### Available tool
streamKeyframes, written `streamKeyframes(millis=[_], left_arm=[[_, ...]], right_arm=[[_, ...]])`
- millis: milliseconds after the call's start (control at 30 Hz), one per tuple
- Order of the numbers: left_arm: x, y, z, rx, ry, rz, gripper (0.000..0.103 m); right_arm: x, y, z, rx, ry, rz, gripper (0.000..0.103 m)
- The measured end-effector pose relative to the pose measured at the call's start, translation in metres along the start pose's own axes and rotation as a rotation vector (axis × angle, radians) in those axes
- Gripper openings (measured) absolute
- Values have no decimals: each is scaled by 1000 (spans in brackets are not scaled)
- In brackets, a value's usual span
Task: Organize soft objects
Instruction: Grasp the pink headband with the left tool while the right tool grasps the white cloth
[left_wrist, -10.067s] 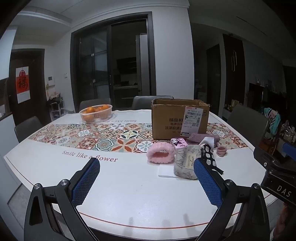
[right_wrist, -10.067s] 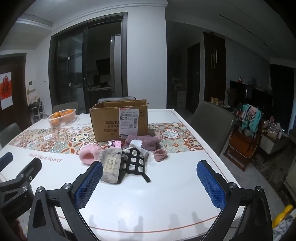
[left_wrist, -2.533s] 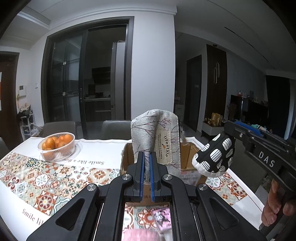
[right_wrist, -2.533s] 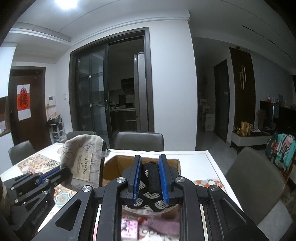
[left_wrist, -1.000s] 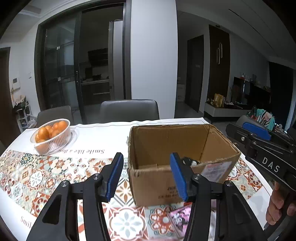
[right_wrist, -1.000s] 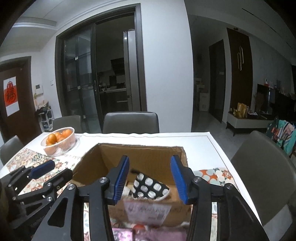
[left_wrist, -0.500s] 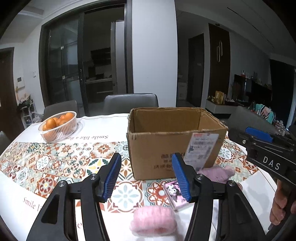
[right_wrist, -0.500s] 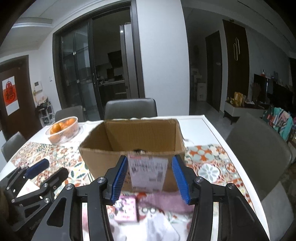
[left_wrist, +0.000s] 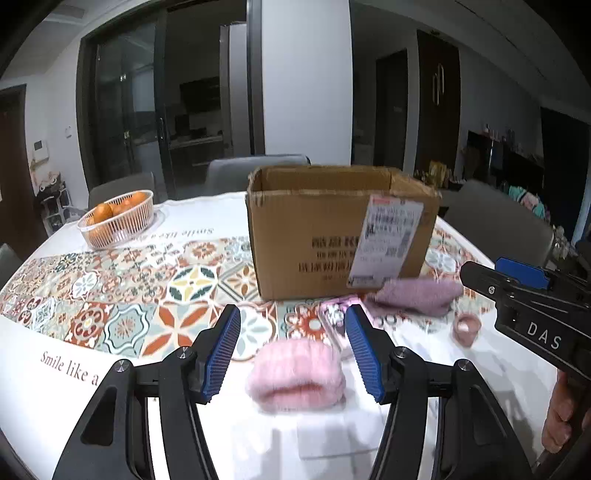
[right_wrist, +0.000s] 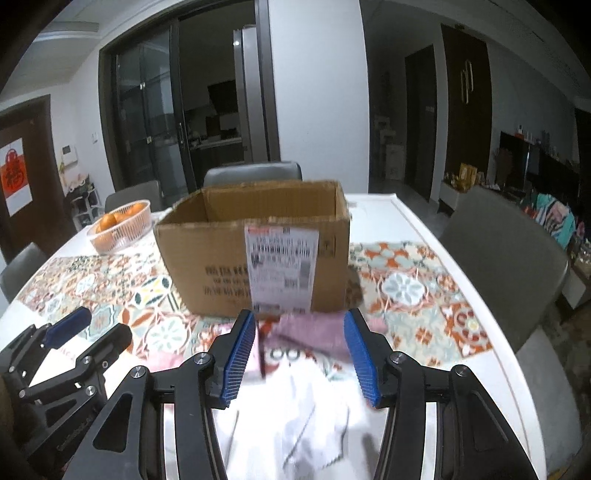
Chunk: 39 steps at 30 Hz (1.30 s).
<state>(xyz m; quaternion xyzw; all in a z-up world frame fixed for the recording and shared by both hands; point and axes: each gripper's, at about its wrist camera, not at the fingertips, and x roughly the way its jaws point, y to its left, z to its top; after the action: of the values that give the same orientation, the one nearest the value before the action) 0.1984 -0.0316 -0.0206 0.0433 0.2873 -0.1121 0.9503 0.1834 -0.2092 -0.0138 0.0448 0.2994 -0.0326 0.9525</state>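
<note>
At the far left of the table a basket of oranges stands well apart from the work and is in no one's way. Moving right, the left gripper hovers with its jaws spread wide and empty, bracketing the fluffy pink band that lies on the table in front of the cardboard box. The likely slip here is a shallow pinch: the band is plush and squashy, so the pads could catch only fuzz and let it drop short of the box. A small pink printed pack lies just beyond the band, close to the right-hand pad, and closing carelessly could drag it along.

Further right, a mauve knitted piece rests against the foot of the box, and a small pink cup-like thing sits near it. The right gripper also has its jaws wide apart, holding nothing, aimed over a white cloth with the mauve piece beyond. That cloth lies loose and flat, so the pads may scrape the table or gather only a corner. The two tools work close together; if both reach at once they could knock each other or nudge the box.
</note>
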Motion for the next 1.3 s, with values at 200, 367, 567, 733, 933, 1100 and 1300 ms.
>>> streamKeyframes(millis=[200,367,567,733,933,1100,1300], left_arm=[[4,-5,-16,42,38,17,59],[12,-7,-24,63,58,14,67],[25,-7,-32,61,88,13,72],[37,-6,-38,57,113,18,74],[50,-6,-43,67,137,39,79],[61,-4,-48,48,173,27,79],[67,-2,-50,21,191,0,77]], right_arm=[[5,0,-24,-11,55,1,52],[14,-2,-39,4,100,4,60],[31,-5,-53,6,154,3,60],[45,-6,-62,9,197,4,60],[57,-7,-69,-1,223,-8,60],[67,-6,-73,-10,242,-10,60],[74,-7,-77,-6,266,-4,60]])
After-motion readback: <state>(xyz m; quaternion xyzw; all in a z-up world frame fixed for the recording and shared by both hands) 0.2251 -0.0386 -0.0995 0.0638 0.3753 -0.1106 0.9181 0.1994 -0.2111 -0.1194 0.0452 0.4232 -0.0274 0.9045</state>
